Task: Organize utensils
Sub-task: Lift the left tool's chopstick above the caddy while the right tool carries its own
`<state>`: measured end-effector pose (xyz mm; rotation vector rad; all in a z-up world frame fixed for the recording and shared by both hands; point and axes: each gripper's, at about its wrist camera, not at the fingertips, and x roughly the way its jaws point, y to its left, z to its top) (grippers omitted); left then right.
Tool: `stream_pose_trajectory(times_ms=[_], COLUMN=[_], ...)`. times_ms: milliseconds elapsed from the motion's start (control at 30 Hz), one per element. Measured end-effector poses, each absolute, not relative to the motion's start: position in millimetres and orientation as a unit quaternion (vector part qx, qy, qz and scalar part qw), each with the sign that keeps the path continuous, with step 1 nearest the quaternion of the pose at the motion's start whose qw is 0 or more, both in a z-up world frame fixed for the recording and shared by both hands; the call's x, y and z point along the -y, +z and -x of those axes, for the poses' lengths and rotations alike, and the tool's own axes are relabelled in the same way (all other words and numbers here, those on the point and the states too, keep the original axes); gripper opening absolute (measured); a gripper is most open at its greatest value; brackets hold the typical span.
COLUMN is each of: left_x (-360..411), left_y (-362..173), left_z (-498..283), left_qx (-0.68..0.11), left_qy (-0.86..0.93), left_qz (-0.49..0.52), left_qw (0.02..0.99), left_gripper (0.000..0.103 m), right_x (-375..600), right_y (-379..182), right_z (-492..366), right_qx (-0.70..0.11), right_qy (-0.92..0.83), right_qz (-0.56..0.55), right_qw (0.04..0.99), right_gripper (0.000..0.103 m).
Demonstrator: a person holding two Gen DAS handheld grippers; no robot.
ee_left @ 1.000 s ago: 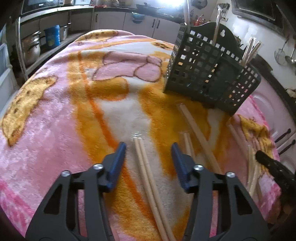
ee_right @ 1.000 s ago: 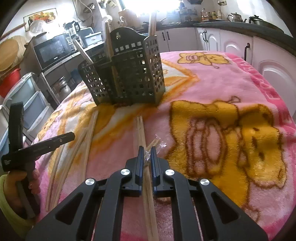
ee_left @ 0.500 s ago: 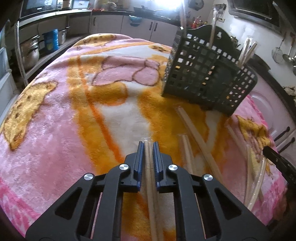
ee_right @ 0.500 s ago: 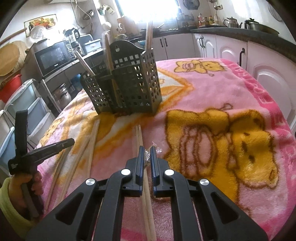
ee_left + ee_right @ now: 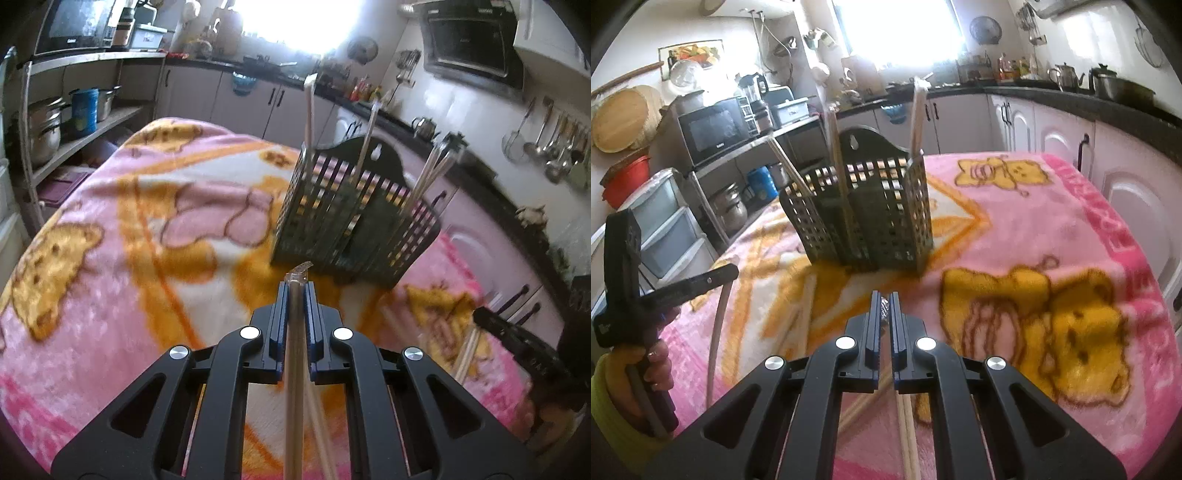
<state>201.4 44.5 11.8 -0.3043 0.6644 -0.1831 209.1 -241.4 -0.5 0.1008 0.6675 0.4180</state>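
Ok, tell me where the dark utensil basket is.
The dark utensil basket stands on the pink blanket, ahead of both claws: right of centre in the left wrist view, centre-left in the right wrist view.

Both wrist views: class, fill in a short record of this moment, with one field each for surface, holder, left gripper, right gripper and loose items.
surface: pink and orange blanket
holder: dark slotted caddy, upright, chopsticks standing in it
left gripper: shut on wrapped chopsticks
right gripper: shut on second wrapped pair
loose items: more chopsticks lying on blanket
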Motion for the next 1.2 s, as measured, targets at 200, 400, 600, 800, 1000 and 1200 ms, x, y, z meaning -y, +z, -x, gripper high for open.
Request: stream_pose_trajectory(times_ms=[200, 400, 600, 800, 1000, 1200], left_x=[-42.4, -42.3, -41.0, -37.0, -29.3, -20.2], left_y=[37.7, 57.6, 76.0, 88.7, 98.4, 110.6], left_z=[-204.2, -208.0, -212.3, -219.3, -225.9, -236.3], left_qx=[-0.302, -0.288, -0.272, -0.262, -0.254, -0.247], left_qy=[-0.099, -0.114, -0.123, -0.132, -0.143, -0.153], left_qz=[0.137, 0.135, 0.130, 0.125, 0.119, 0.114], left_qw=[0.938, 0.941, 0.945, 0.948, 0.949, 0.950], left_gripper=[0.003, 0.003, 0.003, 0.003, 0.002, 0.003], right_x=[236.9, 229.7, 223.2, 219.7, 217.1, 215.2], right_y=[20.6, 42.6, 61.4, 75.8, 89.0, 105.8], right_z=[-209.6, -208.3, -209.3, -211.6, -217.0, -225.8], right_qx=[-0.305, -0.282, -0.261, -0.246, -0.231, -0.211], right_qy=[0.207, 0.218, 0.223, 0.224, 0.224, 0.225], right_qz=[-0.043, -0.033, -0.025, -0.021, -0.016, -0.011], right_qw=[0.928, 0.934, 0.939, 0.943, 0.947, 0.951], right_gripper=[0.005, 0.004, 0.004, 0.004, 0.004, 0.003])
